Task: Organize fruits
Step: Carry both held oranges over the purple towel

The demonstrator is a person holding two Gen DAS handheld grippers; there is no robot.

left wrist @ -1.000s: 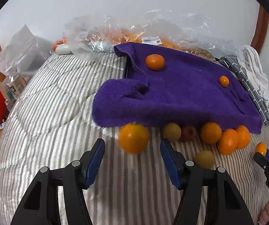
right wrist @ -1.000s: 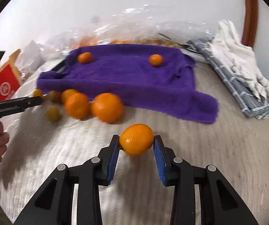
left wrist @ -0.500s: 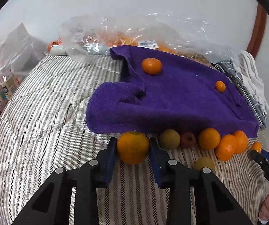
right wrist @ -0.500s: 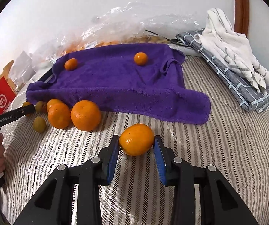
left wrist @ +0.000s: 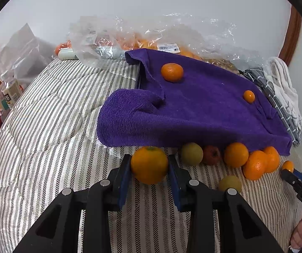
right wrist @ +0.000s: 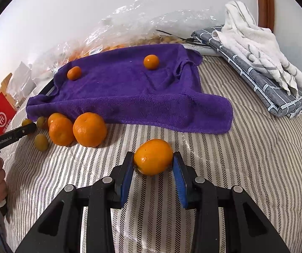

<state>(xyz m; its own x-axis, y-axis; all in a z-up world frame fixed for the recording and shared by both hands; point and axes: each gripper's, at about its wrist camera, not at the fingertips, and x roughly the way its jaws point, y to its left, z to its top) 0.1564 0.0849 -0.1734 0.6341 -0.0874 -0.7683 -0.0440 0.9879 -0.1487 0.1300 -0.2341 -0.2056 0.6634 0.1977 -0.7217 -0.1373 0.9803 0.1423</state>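
Gripping an orange, the left gripper pinches it at the purple towel's near edge on the striped bedcover. Right gripper pinches a smaller orange over the bedcover. Two tangerines sit on the towel; loose fruit lies beside it.

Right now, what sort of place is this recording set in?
Most likely a bedroom at home: the fruit lies on a striped quilted bedspread, folded towels are stacked at its far edge, and a purple towel is spread as a sorting mat.
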